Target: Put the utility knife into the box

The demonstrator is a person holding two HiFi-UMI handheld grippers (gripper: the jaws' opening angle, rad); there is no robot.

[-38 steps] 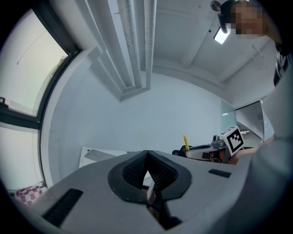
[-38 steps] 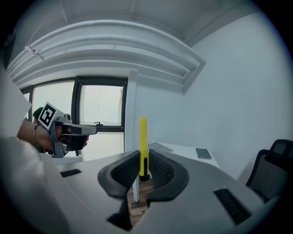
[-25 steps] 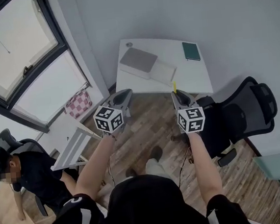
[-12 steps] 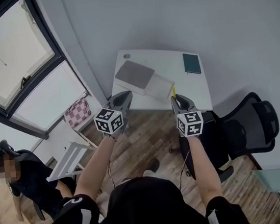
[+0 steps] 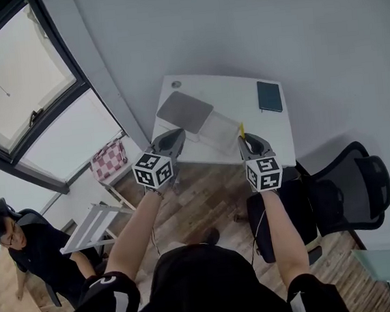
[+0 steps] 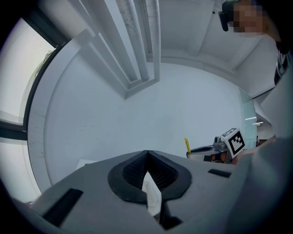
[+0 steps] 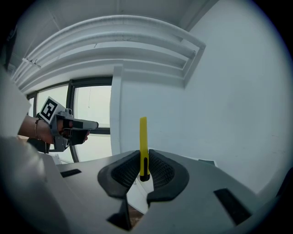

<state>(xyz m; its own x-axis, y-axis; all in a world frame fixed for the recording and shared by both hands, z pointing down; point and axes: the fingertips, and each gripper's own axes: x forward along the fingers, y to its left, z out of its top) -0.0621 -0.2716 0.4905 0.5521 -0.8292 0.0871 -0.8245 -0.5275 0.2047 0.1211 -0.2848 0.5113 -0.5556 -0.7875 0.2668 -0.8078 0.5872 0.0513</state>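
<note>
A slim yellow utility knife (image 7: pixel 143 146) stands upright between the pads of my right gripper (image 7: pixel 143 160), which is shut on its lower end. In the head view the knife (image 5: pixel 242 129) pokes up from the right gripper (image 5: pixel 247 140), just short of the white table's (image 5: pixel 244 92) near edge. A flat box (image 5: pixel 216 126) lies open on the table, its grey lid (image 5: pixel 184 110) beside it. My left gripper (image 5: pixel 172 137) hovers at the table's near left corner. Its jaws (image 6: pixel 147 155) are shut with nothing in them.
A dark green notebook (image 5: pixel 269 97) lies at the table's far right. A black office chair (image 5: pixel 349 185) stands to my right. At the left are a checkered stool (image 5: pixel 109 160), a white rack (image 5: pixel 92 223) and a seated person (image 5: pixel 25 243) below big windows.
Both grippers have come closer to the white table, side by side. The yellow knife is still in the right one. The black chair has dropped back to my right.
</note>
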